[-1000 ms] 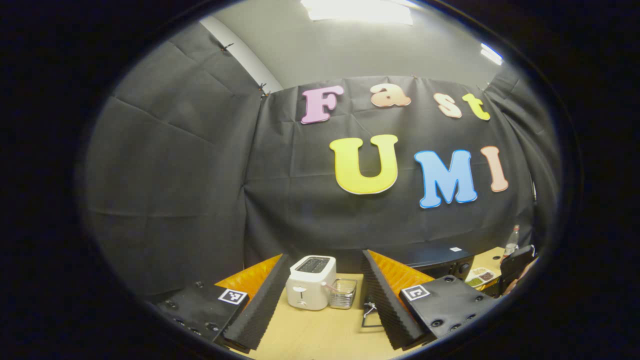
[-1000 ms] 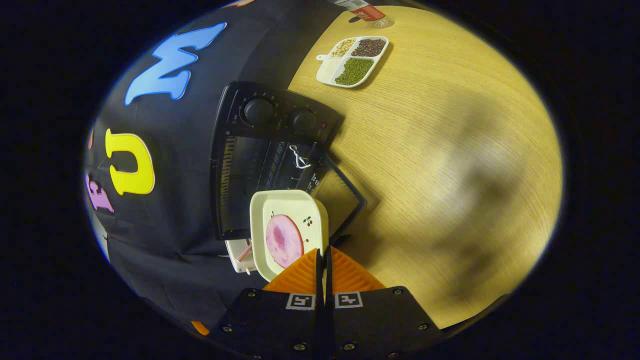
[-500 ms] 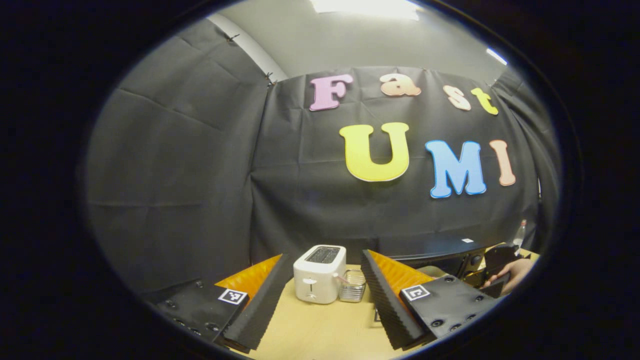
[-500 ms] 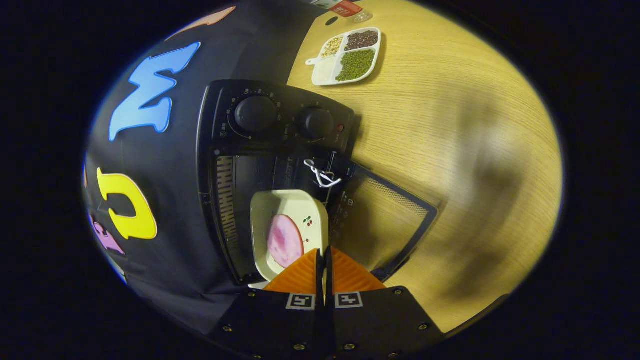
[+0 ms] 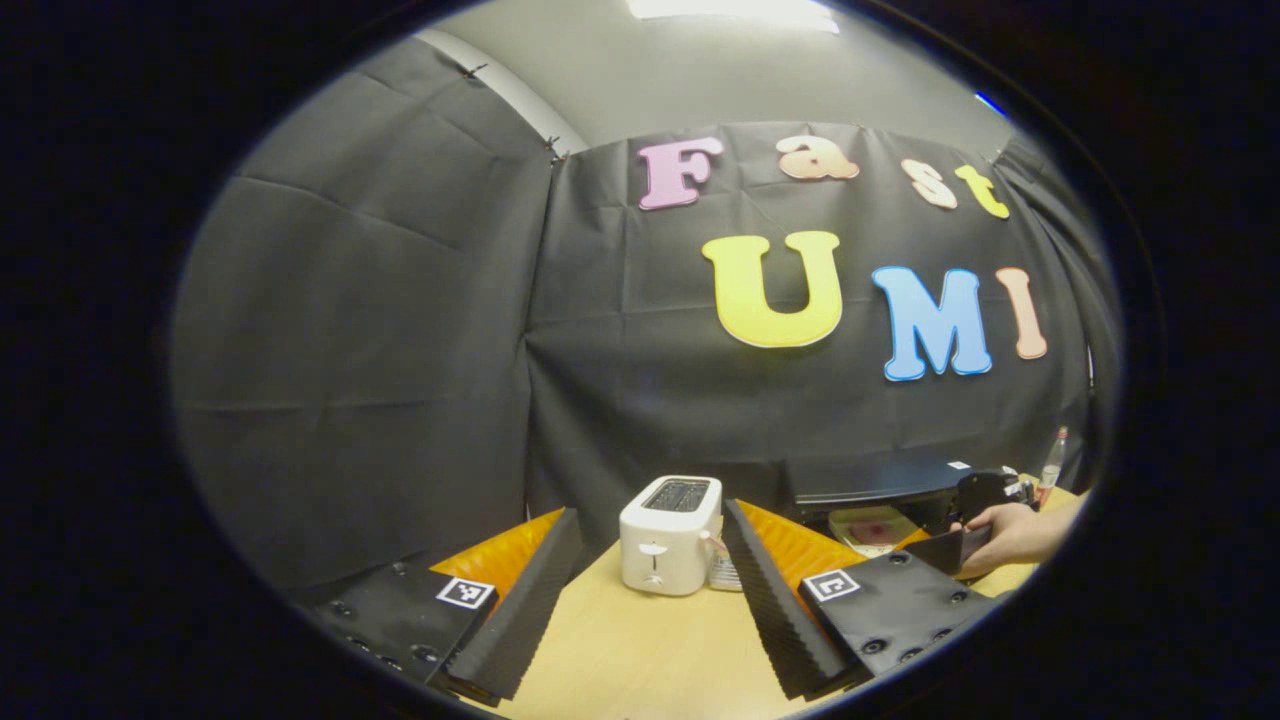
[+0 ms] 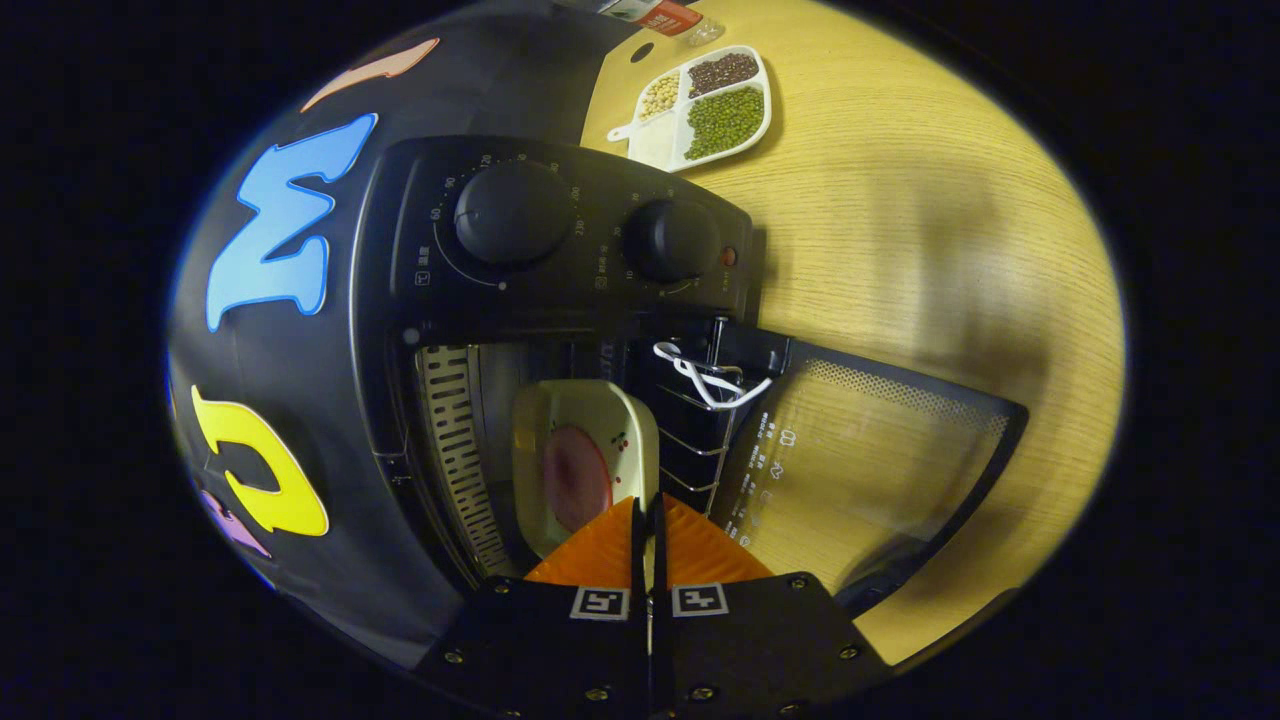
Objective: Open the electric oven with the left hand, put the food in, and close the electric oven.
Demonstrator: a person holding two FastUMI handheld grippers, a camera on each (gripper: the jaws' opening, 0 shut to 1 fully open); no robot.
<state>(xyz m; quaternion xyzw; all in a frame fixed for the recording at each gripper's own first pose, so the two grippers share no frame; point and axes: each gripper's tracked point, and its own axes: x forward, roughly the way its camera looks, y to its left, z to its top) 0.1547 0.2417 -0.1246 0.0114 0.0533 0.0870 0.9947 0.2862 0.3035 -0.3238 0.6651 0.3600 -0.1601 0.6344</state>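
Inside the open black electric oven point(image 6: 560, 240), the right gripper point(image 6: 648, 510) pinches the rim of a cream square plate point(image 6: 585, 455) bearing a pink ham slice point(image 6: 577, 478). The left gripper point(image 5: 650, 590) hangs wide apart, empty, before a white toaster point(image 5: 670, 535) on the wooden table point(image 5: 640, 660).

Cloth-walled booth point(image 5: 380, 350) with kitchen-style table point(image 6: 900, 250), toaster point(image 5: 668, 535), oven point(image 6: 560, 250).

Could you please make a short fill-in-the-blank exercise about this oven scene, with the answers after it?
1. The oven door is ____.
2. The right gripper is shut on the rim of the ____.
3. On the table, between the left gripper's fingers, stands a white ____.
4. The oven's front panel has ____ round knobs.

Answers: open; plate; toaster; two
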